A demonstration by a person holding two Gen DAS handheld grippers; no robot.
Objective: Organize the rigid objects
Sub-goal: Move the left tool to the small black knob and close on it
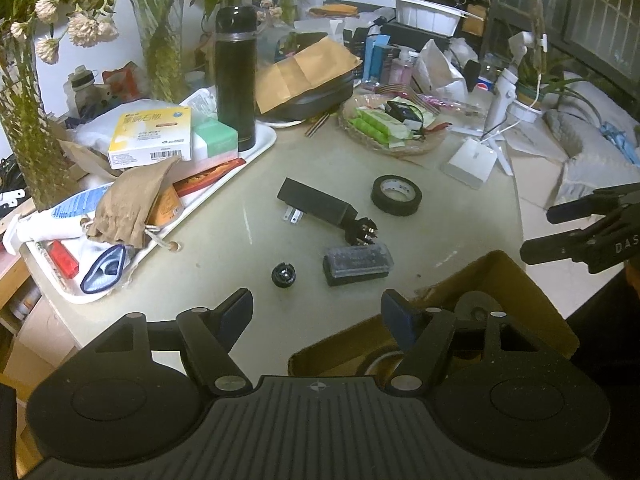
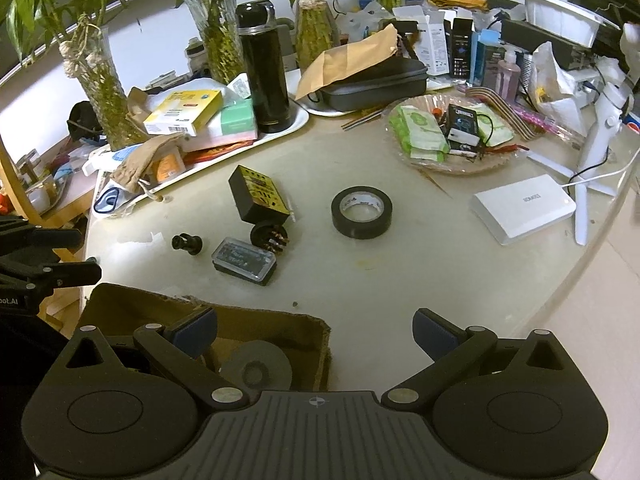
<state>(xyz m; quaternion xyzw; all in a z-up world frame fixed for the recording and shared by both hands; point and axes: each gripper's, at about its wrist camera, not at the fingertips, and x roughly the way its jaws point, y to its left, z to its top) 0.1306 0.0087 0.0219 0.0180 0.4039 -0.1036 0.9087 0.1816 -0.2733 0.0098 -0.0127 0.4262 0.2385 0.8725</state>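
— Where do the loose parts lie?
— On the table (image 1: 224,216): the tape roll (image 1: 396,195), black relay (image 1: 320,205), clear case (image 1: 357,265) and small knob (image 1: 283,275) sit ahead of the left gripper (image 1: 316,312), clear of its wide, empty jaws.
— And the right gripper (image 2: 314,334)?
— Spread wide, empty, beside the cardboard box (image 2: 280,320).

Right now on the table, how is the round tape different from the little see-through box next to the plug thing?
The tape roll is a ring with an open hole in its middle; the small clear-lidded case is a closed rectangle with rounded corners. The tape roll is solid black all round, while the case has a see-through top over a black base. The tape roll lies apart from other things; the case lies right beside the black relay. Both lie flat on the table.
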